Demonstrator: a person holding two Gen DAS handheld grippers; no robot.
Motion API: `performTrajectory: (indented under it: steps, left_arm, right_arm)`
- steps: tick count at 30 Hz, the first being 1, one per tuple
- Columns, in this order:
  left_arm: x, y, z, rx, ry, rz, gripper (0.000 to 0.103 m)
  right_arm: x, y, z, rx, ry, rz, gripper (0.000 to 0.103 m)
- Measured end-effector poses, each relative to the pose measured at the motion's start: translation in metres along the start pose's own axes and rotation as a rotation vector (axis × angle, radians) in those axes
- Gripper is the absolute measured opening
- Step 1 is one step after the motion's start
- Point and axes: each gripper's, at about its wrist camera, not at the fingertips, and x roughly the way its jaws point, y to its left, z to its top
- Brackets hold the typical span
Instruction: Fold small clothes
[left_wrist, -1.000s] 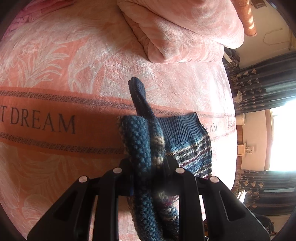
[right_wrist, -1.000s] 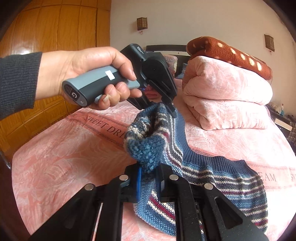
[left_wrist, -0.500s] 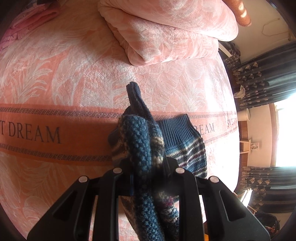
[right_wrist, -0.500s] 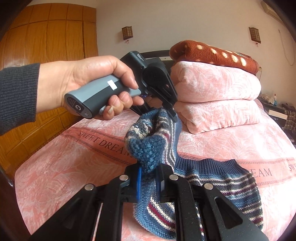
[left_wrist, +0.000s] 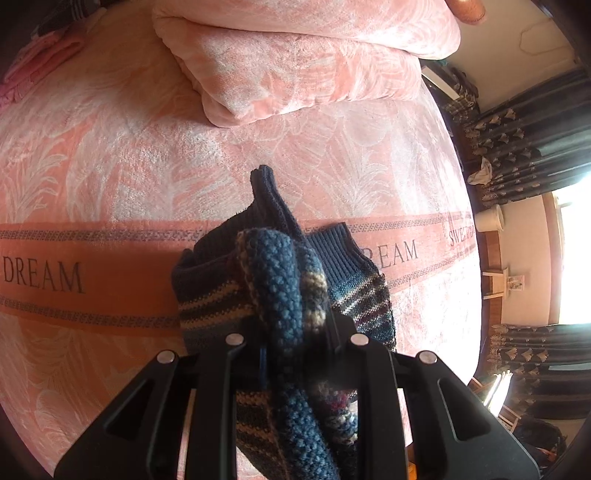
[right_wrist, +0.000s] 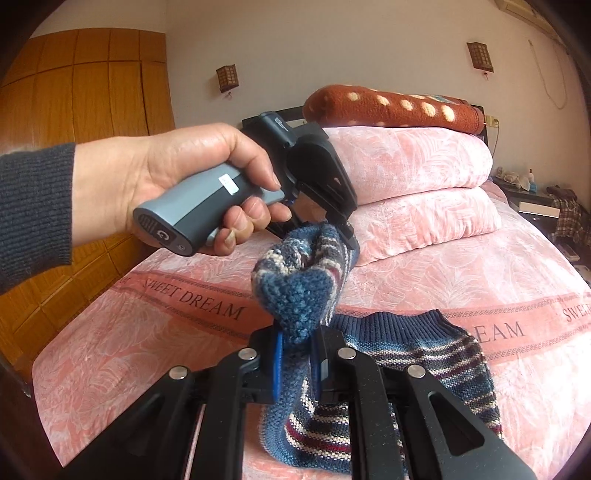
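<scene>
A small blue knitted garment (right_wrist: 424, 350) with cream and maroon stripes hangs between both grippers above the pink bed. My left gripper (left_wrist: 291, 332) is shut on one bunched edge of the garment (left_wrist: 280, 288). My right gripper (right_wrist: 297, 354) is shut on another bunched edge close by. In the right wrist view the left gripper (right_wrist: 347, 230) is held by a hand (right_wrist: 177, 177) just above and behind the cloth. The ribbed hem (right_wrist: 399, 321) rests on the bedspread.
The bed (left_wrist: 110, 166) carries an orange band reading SWEET DREAM. Folded pink quilts (right_wrist: 417, 184) with a brown spotted blanket (right_wrist: 391, 107) on top are stacked at the head. A wooden wardrobe (right_wrist: 85, 85) stands left; dark curtains (left_wrist: 524, 147) and a nightstand (right_wrist: 539, 206) are to the right.
Both grippers have risen and drawn back a little with the garment. More of the cloth is off the bed, and its left side now folds over under the left gripper.
</scene>
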Motion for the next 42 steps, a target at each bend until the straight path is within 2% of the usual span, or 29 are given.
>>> performTrajectory:
  steps: [4,11,31,42]
  left_arm:
    - [0.01,-0.022,-0.003,0.02,0.011,0.021,0.02]
    - [0.038,-0.06,-0.01,0.042,0.021,0.004,0.02]
    - [0.097,-0.114,-0.007,0.086,0.044,0.096,0.02]
    - [0.123,-0.128,-0.01,0.106,0.065,0.112,0.02]
  right_arm:
    - [-0.01,-0.029,-0.009,0.072,0.014,-0.011,0.011]
    - [-0.024,-0.075,-0.022,0.195,0.018,0.008,0.011]
    - [-0.033,-0.129,-0.037,0.306,0.043,-0.045,0.011]
    - [-0.035,-0.148,-0.055,0.364,0.064,-0.065,0.011]
